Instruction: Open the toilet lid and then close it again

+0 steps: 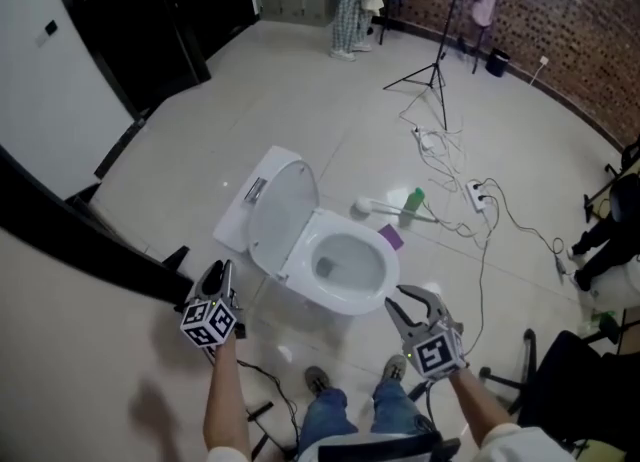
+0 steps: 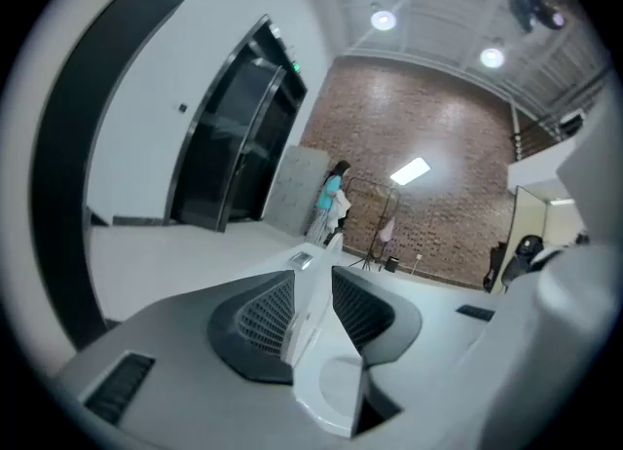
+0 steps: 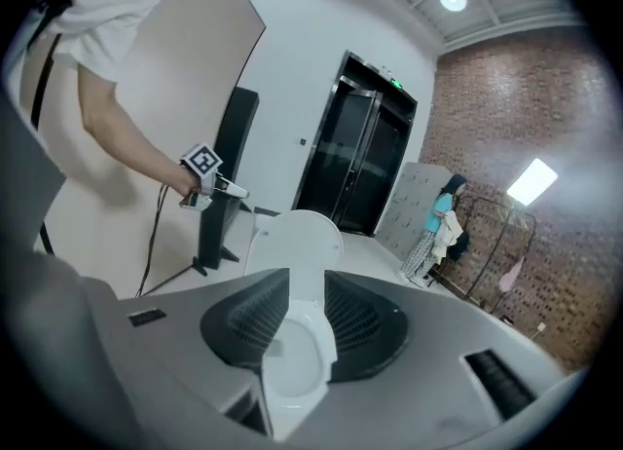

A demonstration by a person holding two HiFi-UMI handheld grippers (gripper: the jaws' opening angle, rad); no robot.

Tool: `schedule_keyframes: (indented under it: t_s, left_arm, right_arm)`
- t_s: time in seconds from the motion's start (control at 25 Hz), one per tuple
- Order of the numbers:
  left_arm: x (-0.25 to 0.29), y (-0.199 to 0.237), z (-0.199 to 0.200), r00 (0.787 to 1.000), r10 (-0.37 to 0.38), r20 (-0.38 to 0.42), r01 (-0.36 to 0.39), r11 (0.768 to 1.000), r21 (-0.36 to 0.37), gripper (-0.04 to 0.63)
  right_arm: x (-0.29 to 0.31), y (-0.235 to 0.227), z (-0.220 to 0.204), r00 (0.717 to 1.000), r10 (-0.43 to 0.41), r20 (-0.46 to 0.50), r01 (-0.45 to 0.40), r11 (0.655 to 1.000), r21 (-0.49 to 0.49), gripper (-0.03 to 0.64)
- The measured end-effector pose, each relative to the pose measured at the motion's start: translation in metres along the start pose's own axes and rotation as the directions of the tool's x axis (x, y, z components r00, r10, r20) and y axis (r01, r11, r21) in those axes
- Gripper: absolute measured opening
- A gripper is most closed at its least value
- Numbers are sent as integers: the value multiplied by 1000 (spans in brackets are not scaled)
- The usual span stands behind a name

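Observation:
A white toilet stands mid-floor with its lid raised upright against the tank; the bowl is uncovered. My left gripper hovers left of the lid and clear of it, jaws open and empty. In the left gripper view the lid's edge shows beyond the gap of that gripper. My right gripper floats at the bowl's near right, open and empty. The right gripper view looks through the gap of that gripper at the bowl and lid, with the left gripper beside the lid.
Beyond the bowl lie a green bottle, a white brush and a purple item. Cables and a power strip trail right. A tripod and a standing person are far back. A black beam runs along the left.

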State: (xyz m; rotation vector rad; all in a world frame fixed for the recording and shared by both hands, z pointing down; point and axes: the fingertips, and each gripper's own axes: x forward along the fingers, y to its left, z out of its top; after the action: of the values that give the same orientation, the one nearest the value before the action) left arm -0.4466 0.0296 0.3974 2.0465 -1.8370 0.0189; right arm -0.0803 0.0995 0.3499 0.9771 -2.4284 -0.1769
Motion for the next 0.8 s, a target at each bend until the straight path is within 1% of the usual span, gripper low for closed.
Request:
schedule_keyframes:
  t_s: [0.08,0.16,0.2,0.28,0.4,0.48,0.56,0.68,0.8]
  left_arm:
    - [-28,-37,38,997,-67,41,62,991,119,114]
    - [-52,-78,69,988,-140,64,123,968,218,114]
    - [-63,-100,82,981,-177,74,154,955,254,114]
    - [-82,-142,99,964,-250,84,214,928,304,114]
    - [-104,-198,108,934,-350,78,306,890,338,114]
    - [-116,-234,108,904,-421,70,372,858,354,114]
    - [-123,-267,109,874,-482,58,430,824,368,114]
    - [-132,-308,106,839,-544,21,495,778,386,114]
    - [-139,-336,100,815,-579,1,531,749,396,114]
  right_arm:
    - [-5,-9,14,1000,0,21,-1,999,44,117]
    - [-13,-17,31,999,4,47,-8,997,83,117]
    - [-18,-22,41,998,6,64,-13,995,101,117]
    - [-29,-29,59,995,19,98,-31,992,125,117]
    - [-50,-35,79,989,56,136,-78,984,159,117]
    - [-61,-36,86,982,73,175,-107,975,193,117]
    - [-69,-42,91,975,80,205,-122,971,204,117]
    - [-82,-43,94,967,102,232,-152,967,207,117]
    - [-94,-36,87,956,149,254,-210,949,234,117]
